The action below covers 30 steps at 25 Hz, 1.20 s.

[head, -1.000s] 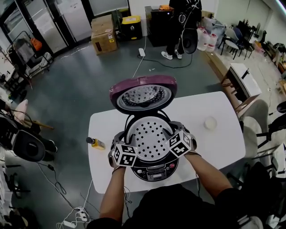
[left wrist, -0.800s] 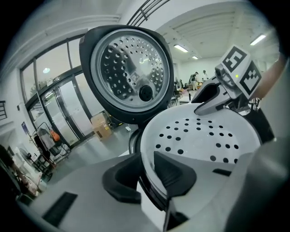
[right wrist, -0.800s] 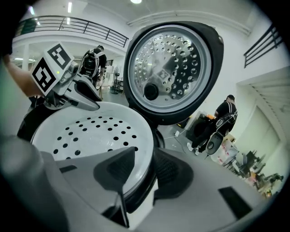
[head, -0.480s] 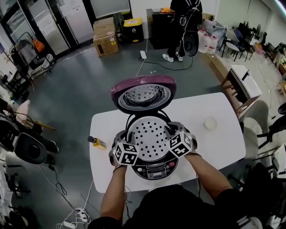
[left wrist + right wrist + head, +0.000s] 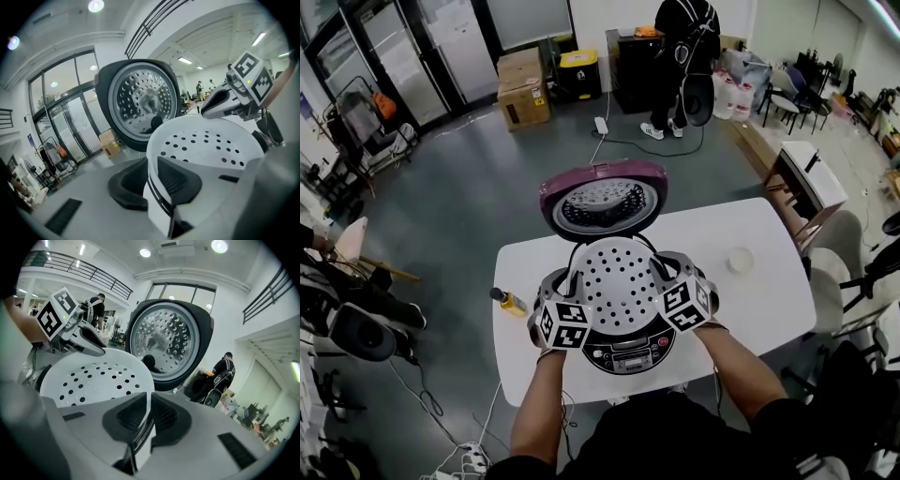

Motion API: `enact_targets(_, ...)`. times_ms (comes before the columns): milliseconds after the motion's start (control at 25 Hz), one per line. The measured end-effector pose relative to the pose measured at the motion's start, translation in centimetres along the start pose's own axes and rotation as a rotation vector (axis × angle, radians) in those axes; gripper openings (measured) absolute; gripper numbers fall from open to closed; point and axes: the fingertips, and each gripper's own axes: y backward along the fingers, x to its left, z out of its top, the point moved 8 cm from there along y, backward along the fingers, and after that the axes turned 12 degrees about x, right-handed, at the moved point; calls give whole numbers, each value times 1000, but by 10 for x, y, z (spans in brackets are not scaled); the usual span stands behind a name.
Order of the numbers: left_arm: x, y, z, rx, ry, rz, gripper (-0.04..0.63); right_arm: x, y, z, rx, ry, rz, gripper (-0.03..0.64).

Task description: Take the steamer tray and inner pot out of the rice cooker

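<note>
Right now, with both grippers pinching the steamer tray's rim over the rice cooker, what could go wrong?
1. The left gripper and right gripper each clamp only the thin rim of the steamer tray, on opposite sides. Lifting unevenly could tilt it and let it slip.
2. The open lid stands close behind the tray, so drifting back could knock it.

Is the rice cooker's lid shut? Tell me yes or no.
No, the lid stands raised behind the perforated white steamer tray, with its metal inner face showing.
</note>
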Motion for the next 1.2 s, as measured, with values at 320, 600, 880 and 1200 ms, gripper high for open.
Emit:
enact_targets(320,-4,41,32,-137,-38,18,63,-11,47,6,-47,-9,-135,29)
enact_targets(600,-35,54,71,-208,-93,-3,62,-39,91,-16,-72,-49,-232,29)
enact_targets(880,-93,56,115,-243,-121,-39,63,-82,128,-65,-60,-66,-285,30)
enact_targets(1200,-173,41,153,-237,-146,-82,64,-129,162,-131,-20,-74,-309,29)
